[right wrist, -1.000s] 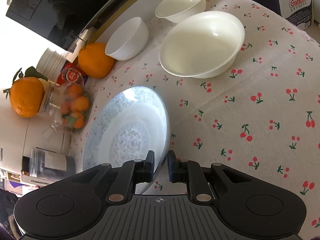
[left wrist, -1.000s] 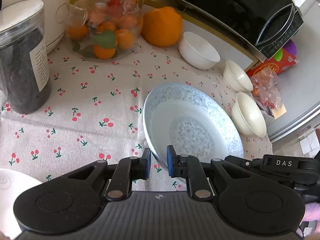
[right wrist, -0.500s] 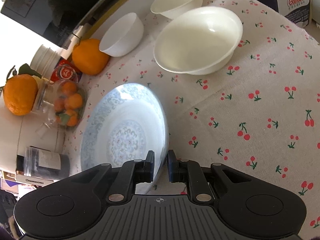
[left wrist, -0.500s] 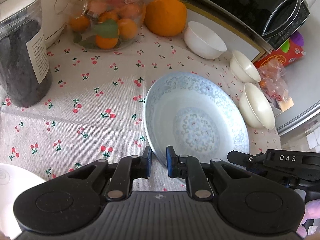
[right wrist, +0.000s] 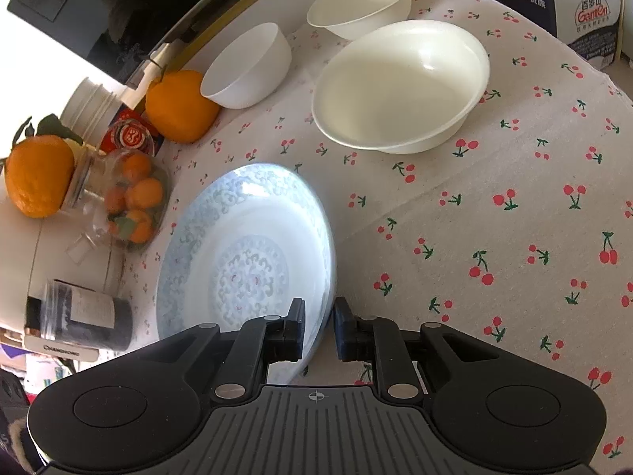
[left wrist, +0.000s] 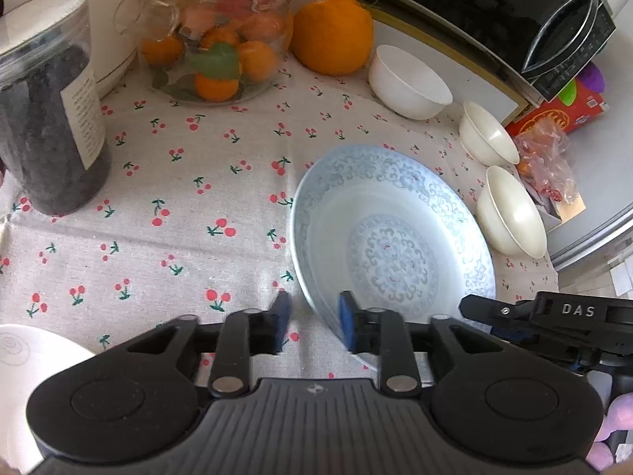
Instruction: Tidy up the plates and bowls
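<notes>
Landmark: the blue-patterned plate (left wrist: 391, 237) is lying on the cherry-print table (left wrist: 178, 206), and everything below is being placed from it.
Left hand-held gripper (left wrist: 314, 322): its jaws are opening, straddling the plate's near rim on the left side; the rim is sitting between the blue pads (left wrist: 347, 322), and no pad is visibly pressing on it now.
Right hand-held gripper (right wrist: 319, 330): its jaws are opening too, a narrower gap, with the plate's right-hand rim running between them.
Key relation: the plate is lying straight ahead of both grippers, each on one side of its near edge, neither nearer; being round, it has no long axis.
Large cream bowl (right wrist: 399, 83): sitting beyond the plate, toward its far right.
Smaller bowls: a white bowl (left wrist: 409, 81) and a cream bowl (left wrist: 488, 132) are standing farther back from the plate.
White dish (left wrist: 16, 360): showing only in part, well left of the plate.
Judgement: the plate is apparently being let go, so the bowls probably come next.
</notes>
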